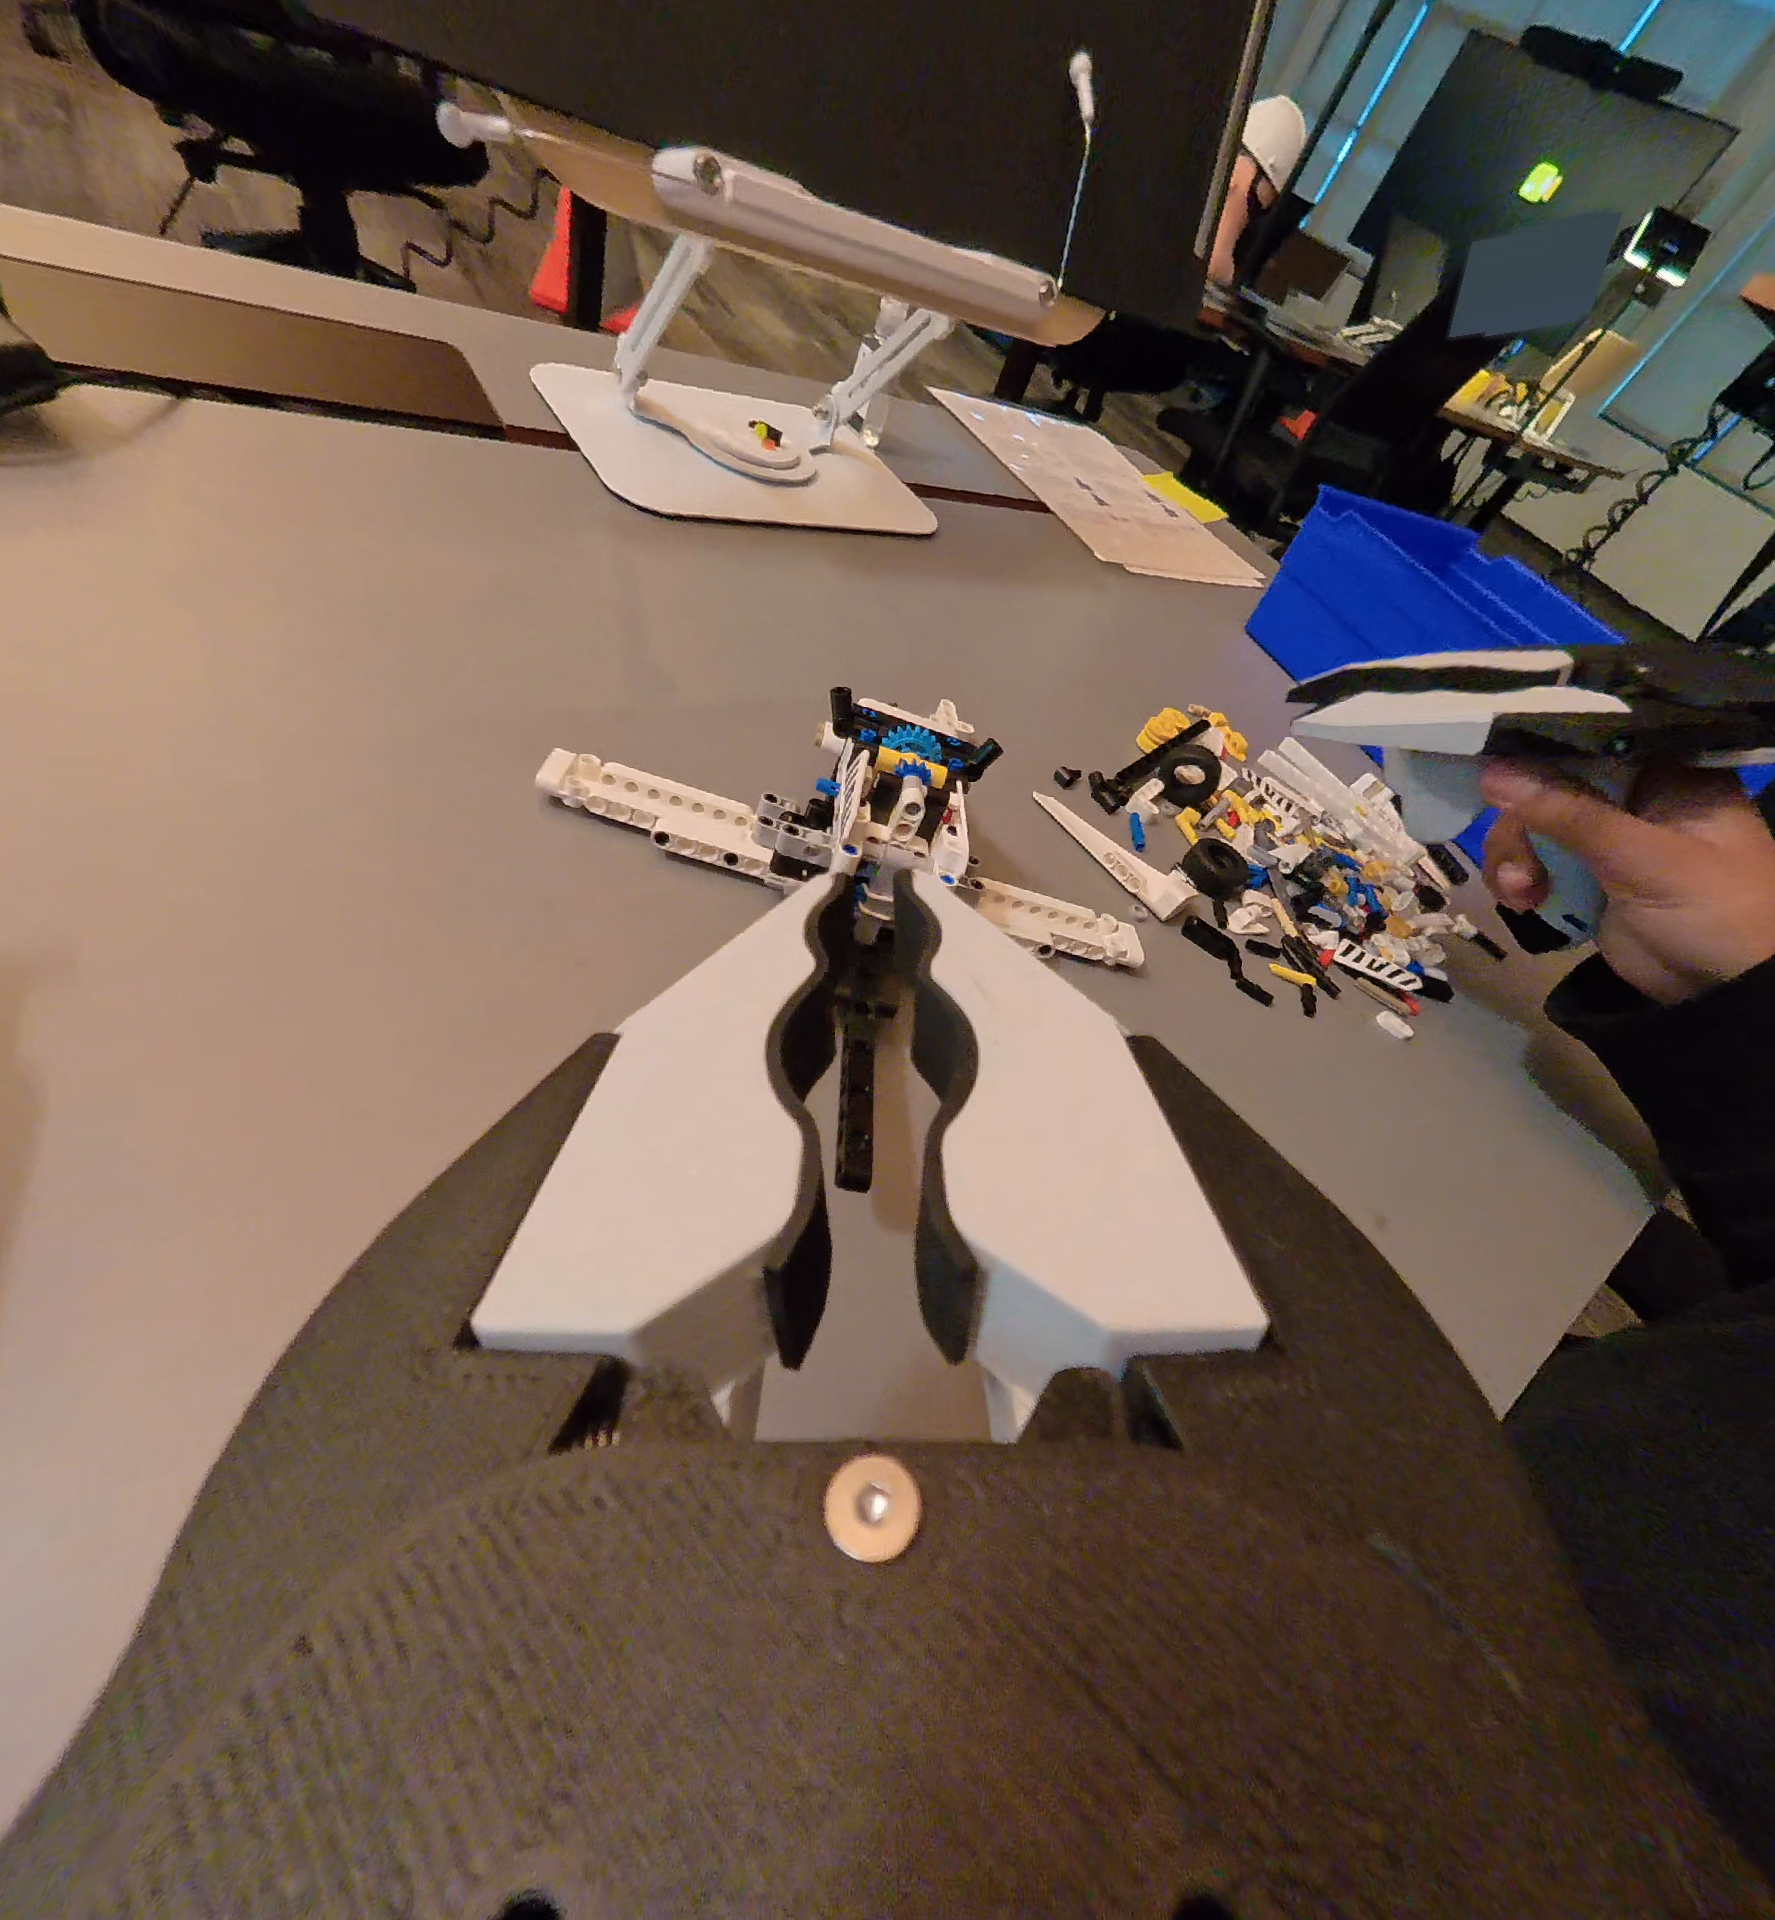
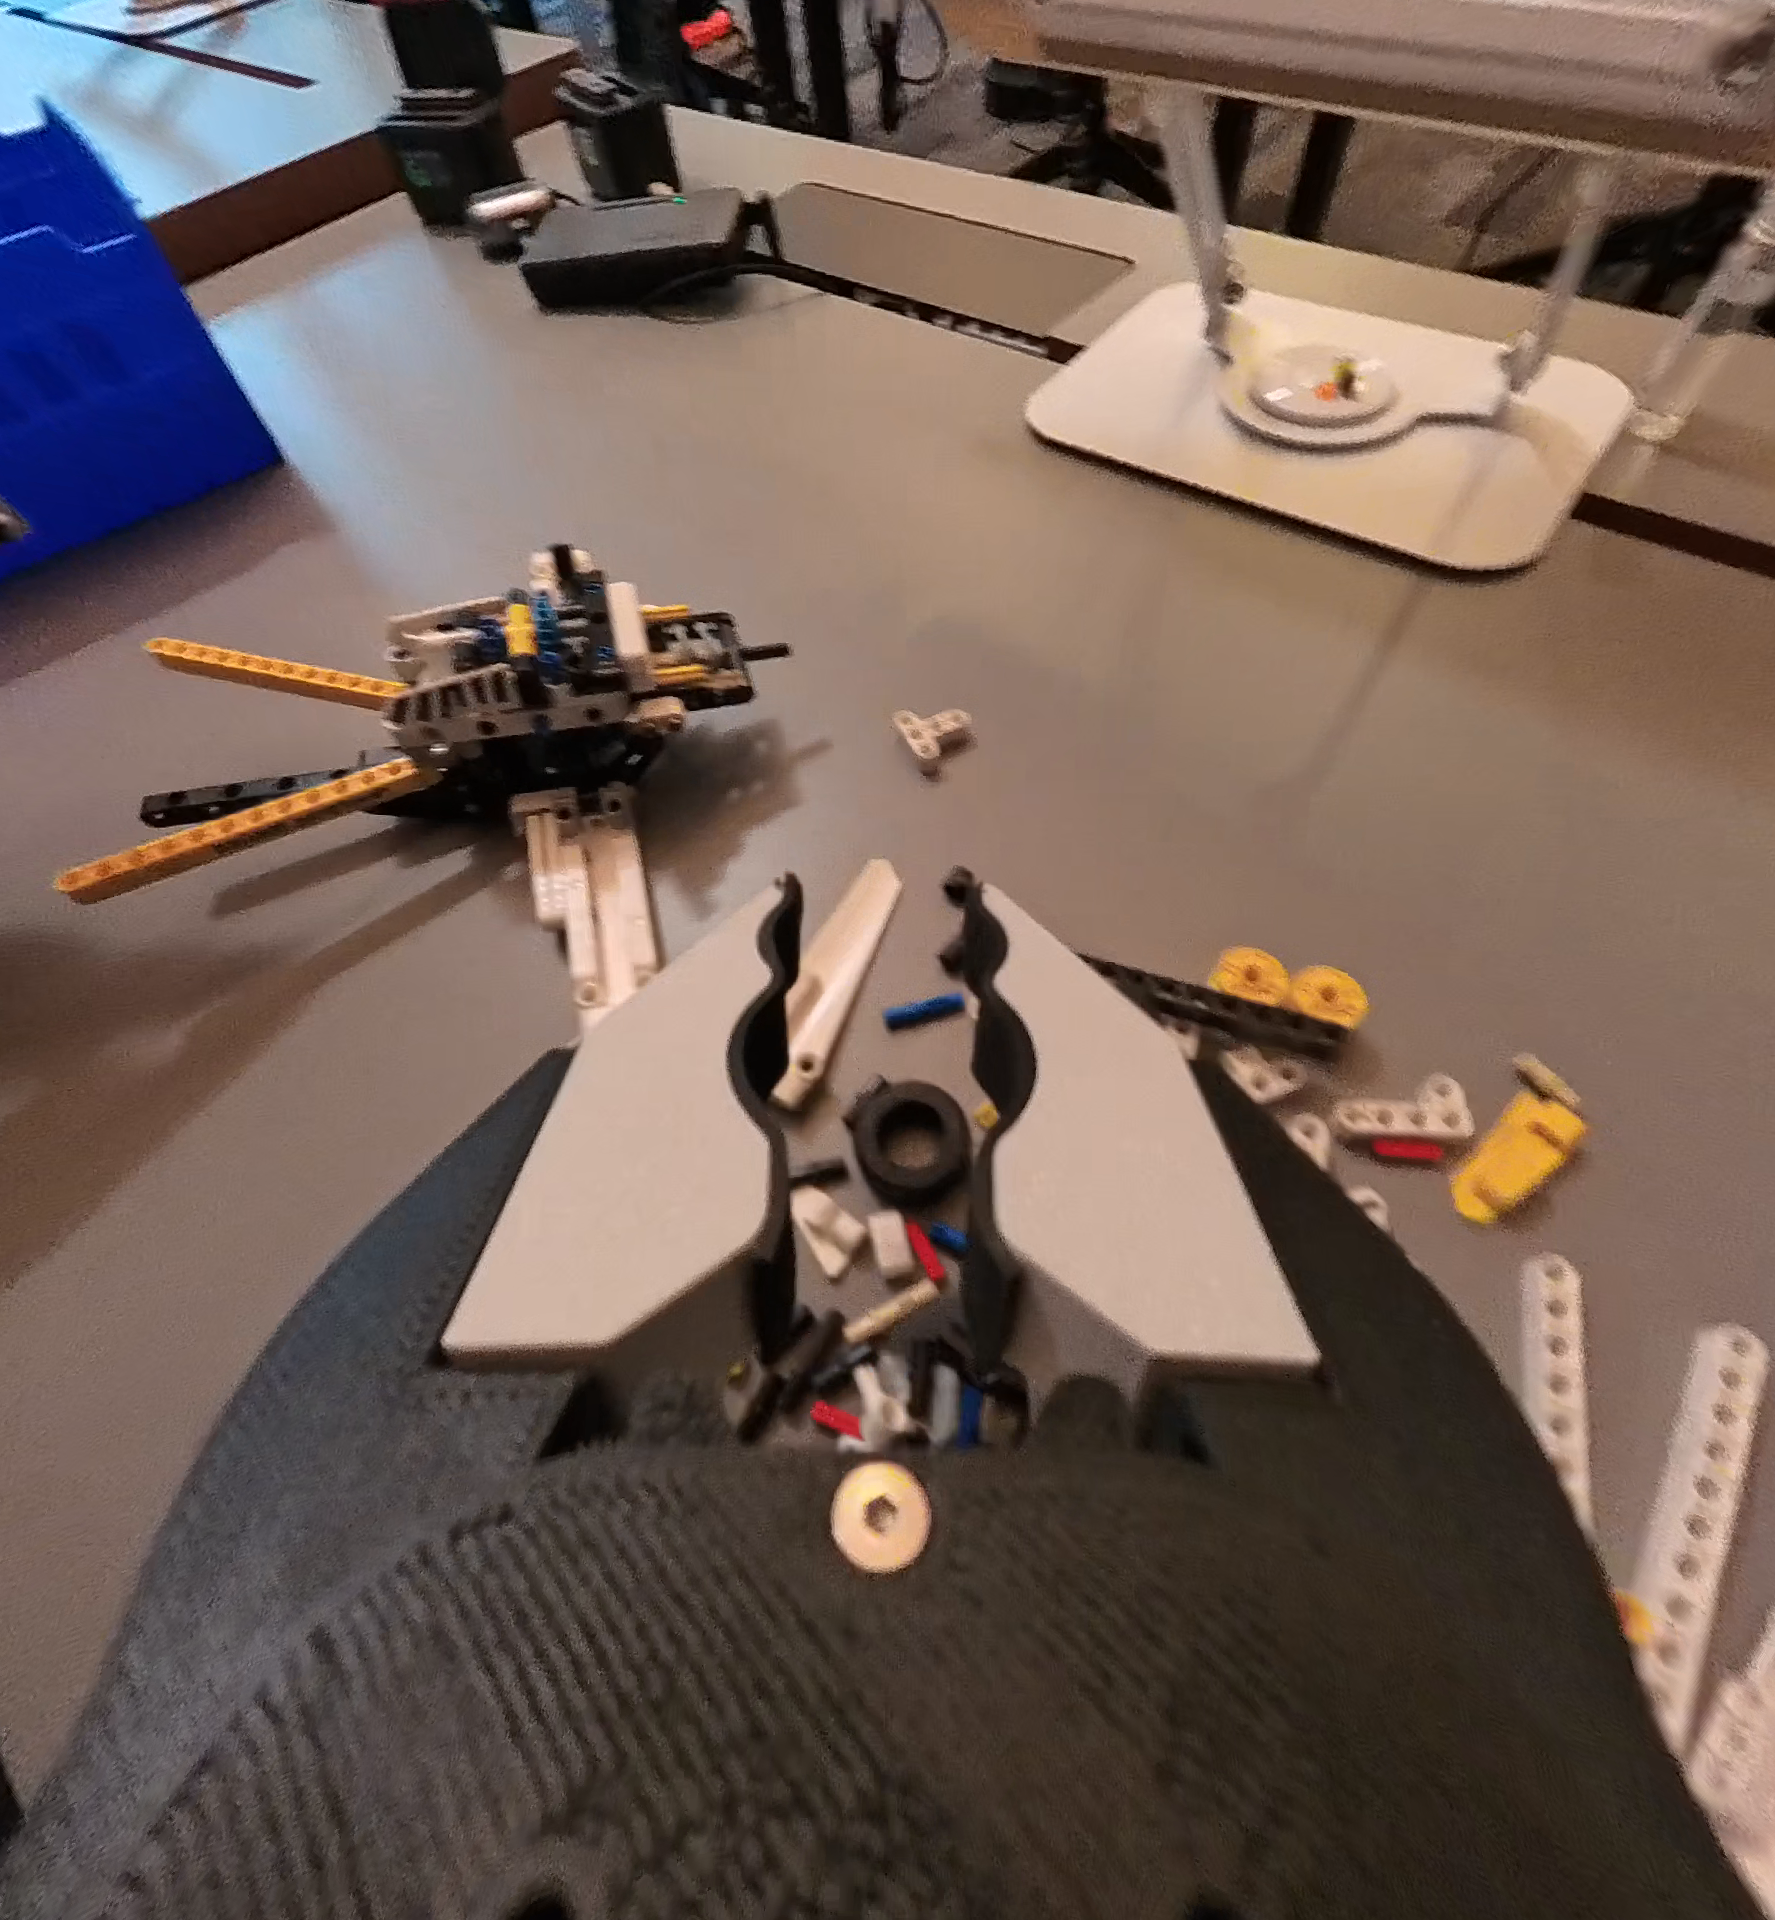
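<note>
Left wrist view: a black perforated beam (image 1: pixel 855 1081) runs lengthwise between the left gripper (image 1: pixel 867 883) fingers, which are closed on it; its far end joins the white brick model (image 1: pixel 893 800) on the grey table (image 1: pixel 343 675). The right gripper (image 2: pixel 872 883) hangs parted over loose pieces (image 2: pixel 893 1226), with a white tapered piece (image 2: pixel 841 987) and a black tyre (image 2: pixel 911 1143) on the table between its fingers. A blue bin (image 1: pixel 1402 592) stands beyond the pile; I cannot tell its contents.

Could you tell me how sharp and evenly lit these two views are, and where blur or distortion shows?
Left wrist view: mostly sharp, the brick model and loose parts pile crisp; wide-angle bending curves the table edge. Right wrist view: softer, with blur on the blue bin and lamp stand; the brick model casts long soft shadows.
</note>
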Demonstrator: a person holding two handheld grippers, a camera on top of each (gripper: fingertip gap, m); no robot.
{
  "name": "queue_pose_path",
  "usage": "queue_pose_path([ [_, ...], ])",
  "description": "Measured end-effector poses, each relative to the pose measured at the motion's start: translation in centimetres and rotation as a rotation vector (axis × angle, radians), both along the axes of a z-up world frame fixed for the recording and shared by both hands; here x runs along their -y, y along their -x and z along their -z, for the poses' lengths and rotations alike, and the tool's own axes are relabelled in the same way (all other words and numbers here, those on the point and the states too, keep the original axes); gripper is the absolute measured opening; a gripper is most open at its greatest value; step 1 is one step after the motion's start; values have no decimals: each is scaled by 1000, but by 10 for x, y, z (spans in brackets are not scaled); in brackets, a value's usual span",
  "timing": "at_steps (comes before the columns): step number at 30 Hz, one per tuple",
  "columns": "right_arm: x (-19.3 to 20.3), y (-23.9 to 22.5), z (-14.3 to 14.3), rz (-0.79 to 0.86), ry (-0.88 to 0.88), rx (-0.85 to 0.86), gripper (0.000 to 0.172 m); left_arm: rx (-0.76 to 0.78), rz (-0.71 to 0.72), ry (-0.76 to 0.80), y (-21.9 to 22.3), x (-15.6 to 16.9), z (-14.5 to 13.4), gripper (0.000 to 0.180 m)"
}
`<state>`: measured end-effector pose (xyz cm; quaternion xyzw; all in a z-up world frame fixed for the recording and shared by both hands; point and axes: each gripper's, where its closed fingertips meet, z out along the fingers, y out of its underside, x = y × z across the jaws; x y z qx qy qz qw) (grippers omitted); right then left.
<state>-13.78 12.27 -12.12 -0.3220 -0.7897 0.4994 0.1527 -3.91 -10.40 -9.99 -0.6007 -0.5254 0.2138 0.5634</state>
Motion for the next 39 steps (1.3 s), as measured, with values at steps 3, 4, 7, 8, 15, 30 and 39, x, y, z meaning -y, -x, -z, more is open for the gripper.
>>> queue_pose_path([
  [3,22,-10,-2,-62,8,-11,30,18,17,8,0,-3,6,5],
  [4,28,-12,-2,-76,6,-8,30,20,19,8,0,-3,7,5],
  [7,37,-16,2,-101,-3,-2,30,23,18,-5,-1,-1,9,6],
  [8,39,-16,3,-106,-4,3,30,25,16,-10,-1,0,9,6],
  [15,52,-21,-2,-137,82,47,30,37,11,-28,-3,7,15,6],
  [30,77,-34,2,-210,137,85,28,48,43,-14,9,-3,16,8],
  [39,110,-54,10,-310,59,32,27,105,95,108,44,-18,21,12],
])
